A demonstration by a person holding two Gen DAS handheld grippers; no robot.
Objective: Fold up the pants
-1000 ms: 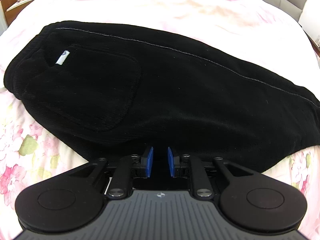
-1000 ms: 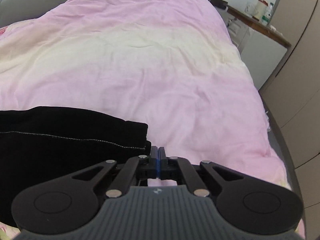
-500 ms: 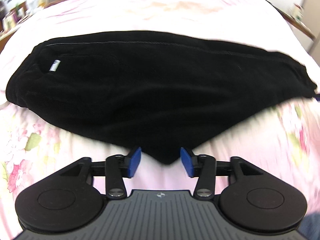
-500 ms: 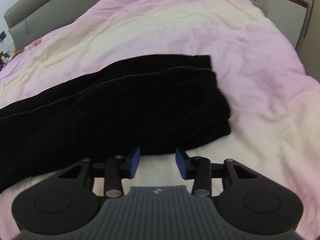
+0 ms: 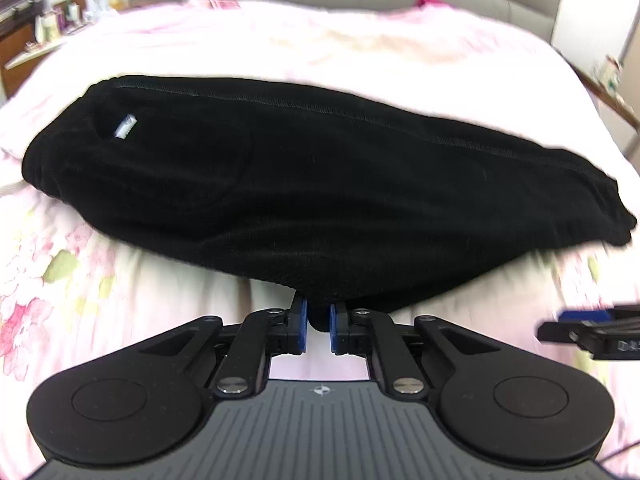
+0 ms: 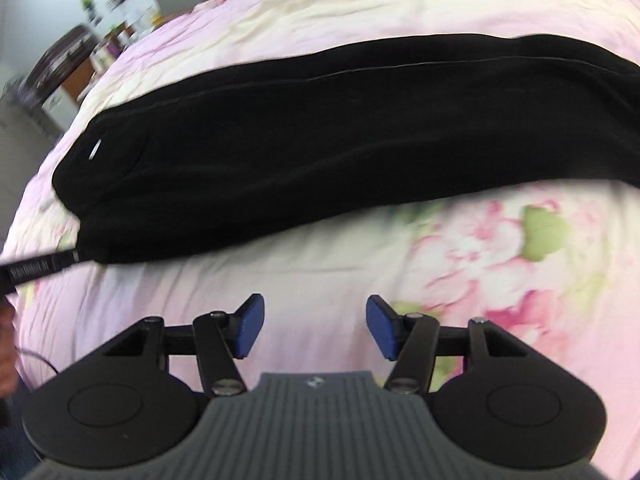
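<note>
The left gripper (image 5: 319, 326) is nearest, its blue pads pinching a point of black cloth at the near edge of the pants (image 5: 304, 184). The right gripper (image 6: 311, 330) hangs over bare floral cover with its jaws spread wide and nothing between them, well short of the cloth. Beyond both, the pants lie lengthwise across the bed (image 5: 360, 52), waist toward the left edge and cuffs toward the right, the legs apparently already laid one on the other. By my reading the lengthwise fold is done; the crosswise folds, cuffs to waist, remain.
</note>
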